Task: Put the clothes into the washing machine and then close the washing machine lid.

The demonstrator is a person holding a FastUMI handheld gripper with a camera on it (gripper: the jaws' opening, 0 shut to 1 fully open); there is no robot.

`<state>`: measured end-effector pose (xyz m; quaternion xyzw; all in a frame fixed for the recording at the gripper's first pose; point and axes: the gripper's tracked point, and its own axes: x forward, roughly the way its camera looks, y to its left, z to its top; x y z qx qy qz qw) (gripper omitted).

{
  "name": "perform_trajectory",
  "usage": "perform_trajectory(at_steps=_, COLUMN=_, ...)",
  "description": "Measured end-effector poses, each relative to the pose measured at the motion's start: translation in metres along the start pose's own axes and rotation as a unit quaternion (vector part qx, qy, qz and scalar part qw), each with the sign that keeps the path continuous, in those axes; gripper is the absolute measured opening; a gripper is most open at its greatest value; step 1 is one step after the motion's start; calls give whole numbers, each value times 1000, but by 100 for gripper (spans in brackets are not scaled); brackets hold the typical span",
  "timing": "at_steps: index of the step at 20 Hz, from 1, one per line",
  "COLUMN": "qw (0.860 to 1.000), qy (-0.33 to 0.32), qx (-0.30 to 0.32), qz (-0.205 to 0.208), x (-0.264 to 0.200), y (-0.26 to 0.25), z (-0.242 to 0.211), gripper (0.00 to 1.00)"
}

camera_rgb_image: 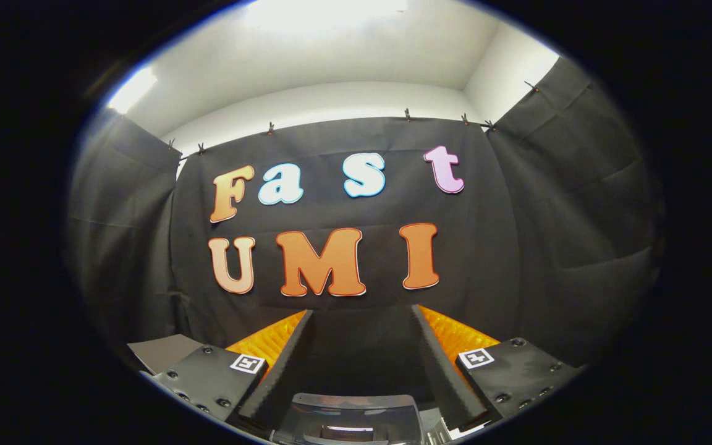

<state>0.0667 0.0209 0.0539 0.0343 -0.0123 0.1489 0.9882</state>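
Open gap between the fingers, black cloth wall ahead

The gripper (362,321) holds its two fingers (282,364) wide apart, and nothing sits in the gap between them, so the way straight forward is free up to the black cloth wall (517,247) of the booth. Cloth walls also stand on the left and right sides and close the room there. Low between the finger bases, a dark glossy object (350,417) is seen; what it is I cannot tell.
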Motion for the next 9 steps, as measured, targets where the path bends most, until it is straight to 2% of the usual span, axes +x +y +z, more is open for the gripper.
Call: perform_trajectory(at_steps=9, qw=1000, qy=11, qx=17, qz=-5, x=6, y=-12, z=-15, gripper=98)
